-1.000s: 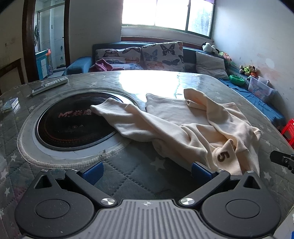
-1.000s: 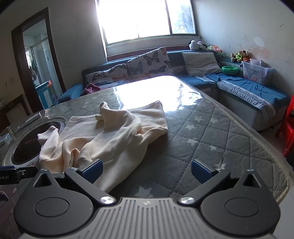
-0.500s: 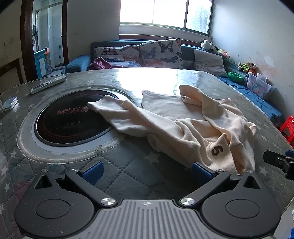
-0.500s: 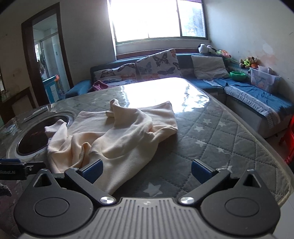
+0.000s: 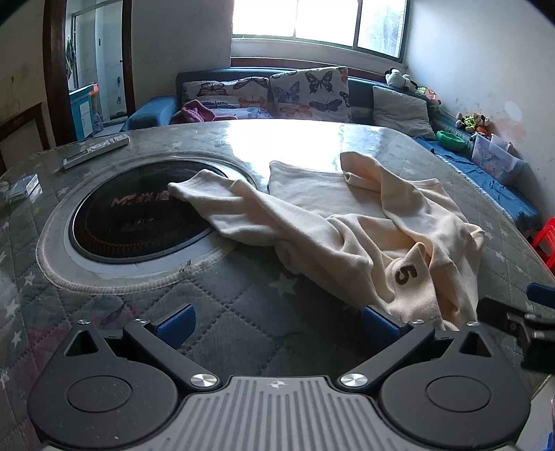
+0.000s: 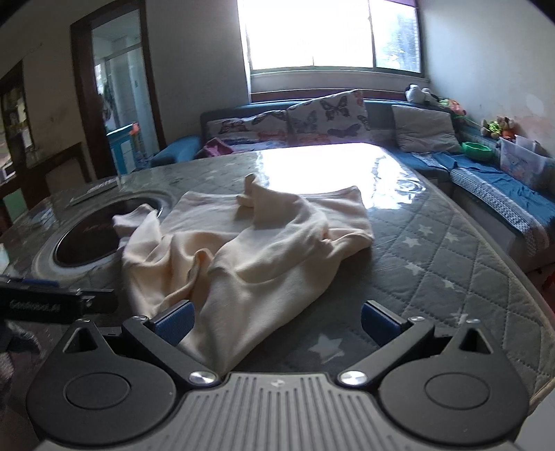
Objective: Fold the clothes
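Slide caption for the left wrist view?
Open left gripper faces a crumpled cream garment on the quilted table.

Your left wrist camera sits low over the counter (image 5: 242, 305), looking forward along the left tool (image 5: 277, 322) toward the window (image 5: 312, 20). Your right wrist camera looks the same way from farther right, just as low. Both views share the cream garment (image 5: 347, 236) (image 6: 249, 249), close ahead, and the sofa (image 5: 156, 114) (image 6: 180, 149).

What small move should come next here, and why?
Probably ease both grippers forward and down onto the near hem. The cream garment lies crumpled on the quilted table, one sleeve over the round cooktop. The left gripper and right gripper are open, holding nothing.
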Motion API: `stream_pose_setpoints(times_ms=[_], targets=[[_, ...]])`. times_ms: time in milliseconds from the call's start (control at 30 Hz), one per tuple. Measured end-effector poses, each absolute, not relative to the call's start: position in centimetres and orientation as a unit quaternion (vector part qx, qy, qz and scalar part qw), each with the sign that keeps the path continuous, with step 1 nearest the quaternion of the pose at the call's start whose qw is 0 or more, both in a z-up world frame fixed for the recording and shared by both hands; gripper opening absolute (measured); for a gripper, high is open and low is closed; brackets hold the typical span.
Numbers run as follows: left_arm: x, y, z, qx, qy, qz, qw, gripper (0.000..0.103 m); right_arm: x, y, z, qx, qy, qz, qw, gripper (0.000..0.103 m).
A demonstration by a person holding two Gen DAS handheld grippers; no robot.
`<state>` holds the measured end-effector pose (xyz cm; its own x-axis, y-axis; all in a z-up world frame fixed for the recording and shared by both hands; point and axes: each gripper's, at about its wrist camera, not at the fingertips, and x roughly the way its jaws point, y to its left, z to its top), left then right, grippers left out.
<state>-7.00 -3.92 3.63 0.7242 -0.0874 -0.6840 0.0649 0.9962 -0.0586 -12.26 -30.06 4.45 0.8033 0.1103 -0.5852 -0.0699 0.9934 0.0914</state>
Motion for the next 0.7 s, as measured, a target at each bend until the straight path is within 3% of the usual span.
stream_pose_setpoints(times_ms=[700], targets=[[-8.8,-5.1,2.9,-0.005,0.385,-0.041,0.922,0.103,-14.9,-28.6,3.8,-0.001,0.321,0.068,0.945,0.103]])
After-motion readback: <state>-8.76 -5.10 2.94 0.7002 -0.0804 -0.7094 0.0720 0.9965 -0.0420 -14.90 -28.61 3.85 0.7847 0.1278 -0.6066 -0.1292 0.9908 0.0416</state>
